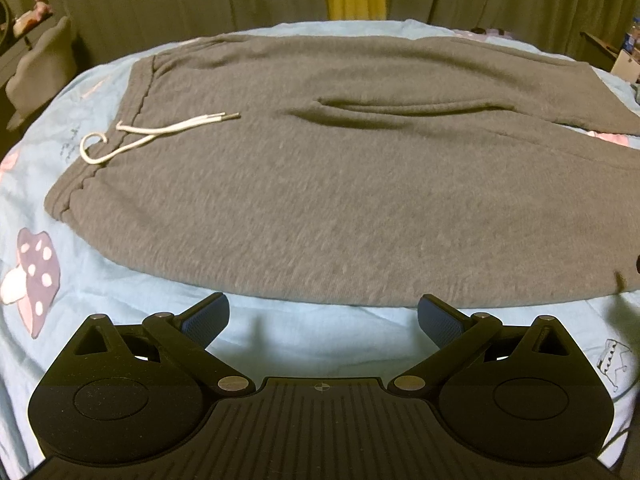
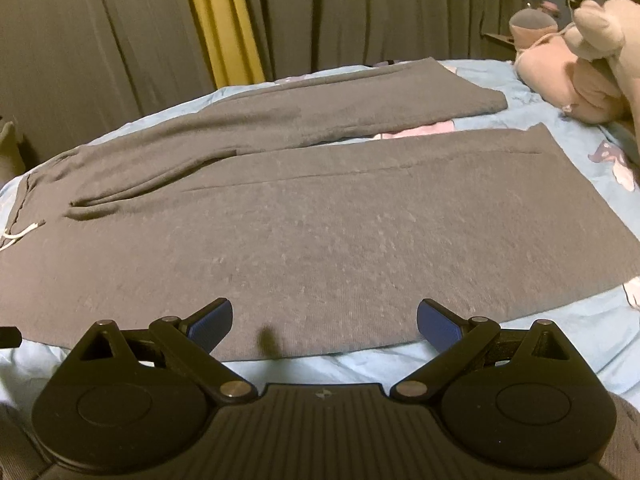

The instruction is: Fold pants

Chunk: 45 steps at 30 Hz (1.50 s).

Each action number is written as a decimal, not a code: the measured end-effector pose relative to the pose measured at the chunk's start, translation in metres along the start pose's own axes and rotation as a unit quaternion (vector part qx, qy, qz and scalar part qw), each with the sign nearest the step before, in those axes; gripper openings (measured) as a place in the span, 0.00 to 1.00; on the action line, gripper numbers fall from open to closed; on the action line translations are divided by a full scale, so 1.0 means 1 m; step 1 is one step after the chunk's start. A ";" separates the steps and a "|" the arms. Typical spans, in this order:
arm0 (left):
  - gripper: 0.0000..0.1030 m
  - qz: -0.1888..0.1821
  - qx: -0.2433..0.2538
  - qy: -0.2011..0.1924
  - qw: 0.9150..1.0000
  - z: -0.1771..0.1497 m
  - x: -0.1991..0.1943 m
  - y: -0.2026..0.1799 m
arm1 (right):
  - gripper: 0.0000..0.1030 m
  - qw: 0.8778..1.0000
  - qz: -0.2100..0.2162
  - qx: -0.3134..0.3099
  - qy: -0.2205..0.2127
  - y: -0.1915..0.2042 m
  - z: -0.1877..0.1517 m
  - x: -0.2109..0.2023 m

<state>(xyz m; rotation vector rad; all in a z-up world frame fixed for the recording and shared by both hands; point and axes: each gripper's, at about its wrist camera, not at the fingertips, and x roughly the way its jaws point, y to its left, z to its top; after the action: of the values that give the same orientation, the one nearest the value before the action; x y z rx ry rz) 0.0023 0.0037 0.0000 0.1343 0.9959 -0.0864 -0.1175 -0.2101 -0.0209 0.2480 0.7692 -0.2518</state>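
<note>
Grey sweatpants flat on light-blue bedsheet, legs apart. Left gripper spread wide, empty, at near hem edge by waistband end. Right gripper spread, empty, over near leg.

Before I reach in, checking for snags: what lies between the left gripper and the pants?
Only bare blue sheet, as the left wrist view shows. The left gripper is open, just short of the pants' near edge.

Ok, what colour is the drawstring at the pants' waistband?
White, against the grey sweatpants; the cord drawstring shows best in the left wrist view.
</note>
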 end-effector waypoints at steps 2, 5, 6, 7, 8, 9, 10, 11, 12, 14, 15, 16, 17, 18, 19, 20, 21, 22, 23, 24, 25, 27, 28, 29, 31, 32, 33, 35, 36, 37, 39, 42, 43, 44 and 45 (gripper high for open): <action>1.00 0.001 0.001 0.000 1.000 0.001 -0.001 -0.001 | 0.96 1.000 0.002 -0.004 0.001 0.001 0.001 0.002; 1.00 0.001 0.002 0.000 1.000 0.002 -0.002 -0.001 | 0.96 1.000 -0.004 -0.002 0.008 0.001 0.003 0.007; 1.00 -0.001 0.003 -0.001 1.000 0.003 -0.002 -0.002 | 0.96 1.000 -0.006 0.000 0.013 0.000 0.004 0.010; 1.00 0.000 0.003 -0.001 1.000 0.003 -0.002 -0.002 | 0.96 1.000 -0.004 0.002 0.019 -0.001 0.005 0.013; 1.00 0.001 0.003 -0.001 1.000 0.004 -0.001 -0.002 | 0.96 1.000 -0.004 0.004 0.024 -0.002 0.006 0.017; 1.00 0.003 0.003 -0.001 1.000 0.004 -0.001 -0.003 | 0.96 1.000 -0.005 0.006 0.029 -0.002 0.007 0.020; 1.00 0.005 0.001 -0.003 1.000 0.006 -0.001 -0.003 | 0.96 0.999 -0.006 0.005 0.032 -0.002 0.008 0.023; 1.00 0.009 -0.001 -0.006 1.000 0.007 -0.002 -0.003 | 0.96 0.999 -0.006 0.002 0.037 -0.002 0.009 0.027; 1.00 0.017 -0.005 -0.016 1.000 0.009 -0.004 -0.003 | 0.96 0.999 -0.008 0.000 0.043 -0.002 0.011 0.032; 1.00 0.024 -0.008 -0.038 0.999 0.015 -0.007 -0.005 | 0.96 0.998 -0.012 0.000 0.057 -0.003 0.013 0.043; 1.00 0.028 -0.010 -0.046 0.998 0.020 -0.008 -0.007 | 0.96 0.998 -0.012 0.002 0.063 -0.004 0.014 0.050; 1.00 0.030 -0.011 -0.052 0.998 0.026 -0.007 -0.010 | 0.96 0.997 -0.016 0.006 0.070 -0.005 0.014 0.055; 1.00 0.030 -0.011 -0.056 0.998 0.032 -0.006 -0.014 | 0.96 0.997 -0.021 0.010 0.079 -0.006 0.014 0.062; 1.00 0.030 -0.010 -0.056 0.998 0.039 -0.003 -0.018 | 0.96 0.996 -0.025 0.012 0.085 -0.007 0.015 0.067; 1.00 0.027 -0.009 -0.053 0.998 0.046 0.001 -0.022 | 0.96 0.996 -0.028 0.011 0.088 -0.007 0.015 0.071; 1.00 0.023 -0.010 -0.049 0.998 0.052 0.005 -0.025 | 0.96 0.996 -0.030 0.011 0.089 -0.007 0.016 0.074; 1.00 0.021 -0.014 -0.044 0.999 0.059 0.011 -0.028 | 0.96 0.995 -0.031 0.013 0.091 -0.007 0.017 0.076; 1.00 0.021 -0.023 -0.037 0.999 0.067 0.019 -0.030 | 0.96 0.995 -0.030 0.015 0.091 -0.008 0.017 0.078; 1.00 0.027 -0.035 -0.034 0.998 0.076 0.027 -0.031 | 0.97 0.995 -0.029 0.019 0.094 -0.009 0.017 0.080; 1.00 0.045 -0.053 -0.033 0.997 0.086 0.037 -0.032 | 0.96 0.995 -0.028 0.019 0.098 -0.010 0.018 0.081; 1.00 0.068 -0.072 -0.034 0.995 0.093 0.046 -0.031 | 0.97 0.994 -0.028 0.014 0.106 -0.009 0.020 0.083; 1.00 0.105 -0.105 -0.038 0.988 0.107 0.065 -0.030 | 0.97 0.990 -0.026 -0.003 0.139 -0.007 0.031 0.090; 1.00 0.113 -0.116 -0.041 0.986 0.110 0.072 -0.028 | 0.96 0.987 -0.019 -0.002 0.162 -0.010 0.043 0.095; 1.00 0.118 -0.129 -0.053 0.983 0.113 0.083 -0.024 | 0.96 0.987 -0.007 0.010 0.159 -0.015 0.057 0.097; 1.00 0.123 -0.156 -0.079 0.977 0.112 0.097 -0.012 | 0.96 0.993 0.020 0.051 0.107 -0.032 0.095 0.097; 1.00 0.130 -0.170 -0.090 0.973 0.110 0.104 -0.005 | 0.96 0.994 0.012 0.066 0.081 -0.040 0.122 0.103; 1.00 0.136 -0.174 -0.104 0.970 0.108 0.110 0.000 | 0.96 0.995 -0.004 0.073 0.064 -0.045 0.146 0.112; 1.00 0.153 -0.170 -0.118 0.966 0.112 0.117 0.004 | 0.96 0.996 -0.033 0.081 0.030 -0.052 0.200 0.143; 1.00 0.157 -0.169 -0.125 0.965 0.114 0.120 0.004 | 0.96 0.995 -0.048 0.089 0.022 -0.055 0.225 0.163; 1.00 0.161 -0.165 -0.143 0.963 0.114 0.122 0.005 | 0.95 0.993 -0.057 0.102 0.018 -0.057 0.250 0.187; 1.00 0.172 -0.164 -0.173 0.956 0.112 0.127 0.006 | 0.92 0.990 -0.059 0.127 0.018 -0.060 0.288 0.229; 1.00 0.176 -0.171 -0.183 0.952 0.114 0.134 0.011 | 0.89 0.984 -0.073 0.160 0.008 -0.056 0.329 0.286; 1.00 0.171 -0.185 -0.187 0.950 0.113 0.136 0.016 | 0.89 0.983 -0.079 0.164 0.010 -0.053 0.338 0.303; 1.00 0.171 -0.196 -0.191 0.947 0.111 0.137 0.019 | 0.87 0.982 -0.089 0.165 0.018 -0.051 0.346 0.320; 1.00 0.172 -0.206 -0.188 0.945 0.111 0.141 0.023 | 0.85 0.980 -0.100 0.170 0.024 -0.050 0.353 0.335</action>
<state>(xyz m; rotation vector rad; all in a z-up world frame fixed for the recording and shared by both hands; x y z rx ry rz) 0.1735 0.0084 -0.0573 -0.0927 0.5798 0.4038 0.3278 -0.4117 -0.0207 0.5020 0.7974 -0.5705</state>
